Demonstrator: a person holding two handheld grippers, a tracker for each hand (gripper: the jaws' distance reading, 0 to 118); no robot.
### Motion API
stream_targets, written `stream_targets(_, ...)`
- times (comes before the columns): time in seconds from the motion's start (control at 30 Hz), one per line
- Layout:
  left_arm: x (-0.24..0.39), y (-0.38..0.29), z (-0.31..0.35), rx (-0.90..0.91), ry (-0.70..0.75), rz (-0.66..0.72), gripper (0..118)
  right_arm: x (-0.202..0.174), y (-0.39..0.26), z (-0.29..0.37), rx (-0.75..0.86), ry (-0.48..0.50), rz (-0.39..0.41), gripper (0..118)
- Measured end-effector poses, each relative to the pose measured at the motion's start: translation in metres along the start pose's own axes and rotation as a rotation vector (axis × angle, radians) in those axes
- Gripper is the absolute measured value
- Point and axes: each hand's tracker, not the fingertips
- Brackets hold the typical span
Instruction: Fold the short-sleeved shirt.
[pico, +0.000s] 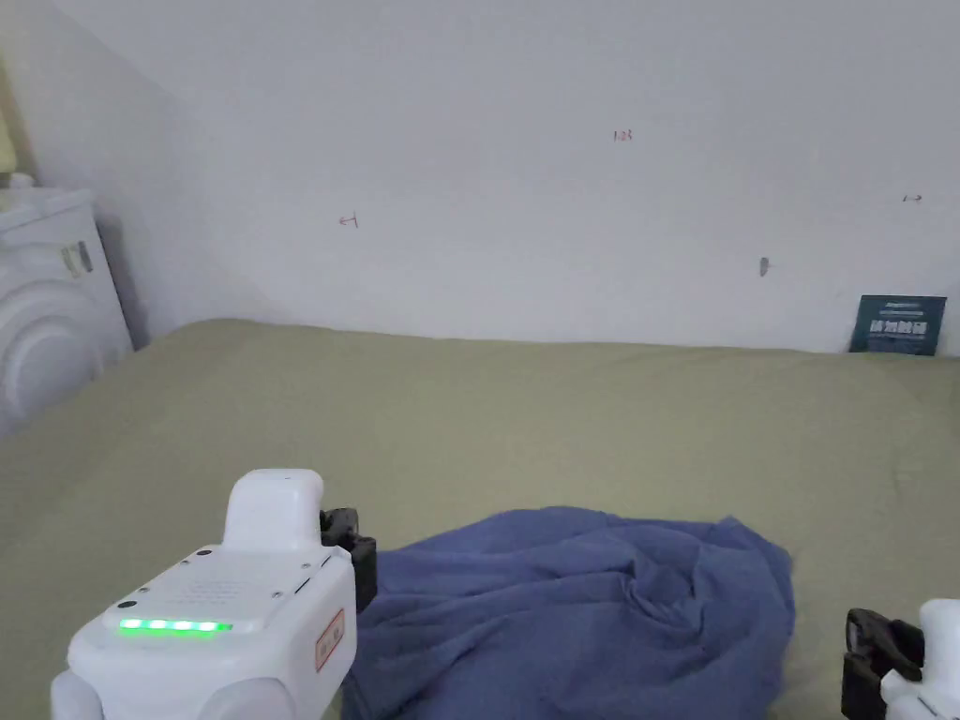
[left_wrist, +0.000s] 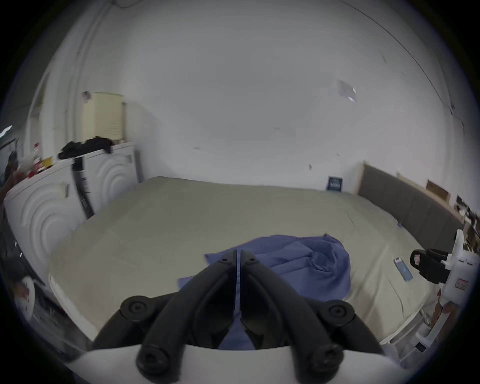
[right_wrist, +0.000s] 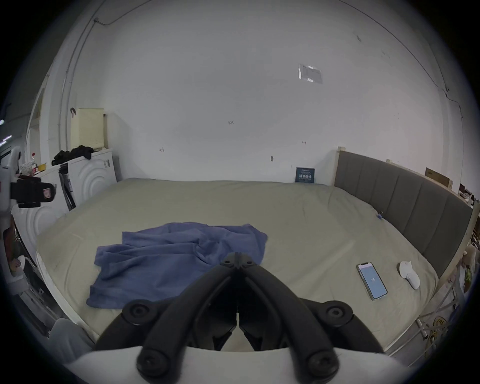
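A blue short-sleeved shirt (pico: 572, 619) lies crumpled on the olive-green bed (pico: 525, 422), near its front edge. My left gripper (pico: 359, 561) hovers at the shirt's left side, jaws shut with nothing between them; in the left gripper view the left gripper (left_wrist: 239, 253) shows its closed tips above the shirt (left_wrist: 298, 262). My right gripper (pico: 858, 647) is held off the shirt's right edge, also shut and empty. In the right gripper view, the right gripper (right_wrist: 237, 256) points at the shirt's (right_wrist: 166, 257) right part.
A phone (right_wrist: 372, 280) and a white sock (right_wrist: 409, 275) lie on the bed's right side. A grey headboard (right_wrist: 402, 197) bounds the right, white cabinets (pico: 47, 309) the left. A dark card (pico: 898, 324) leans on the back wall.
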Motion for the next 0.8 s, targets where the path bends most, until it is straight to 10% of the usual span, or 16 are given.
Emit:
stream_targets(0.33, -0.060, -0.016, 0.060, 0.049, 0.192, -0.047, 2, -0.034, 0.001, 0.019, 0.039, 0.031, 0.052, 2)
stream_targets(0.8, -0.091, -0.030, -0.056, -0.196, 0.164, -0.026, 2, -0.039, -0.005, -0.030, -0.028, 0.053, 0.042, 2)
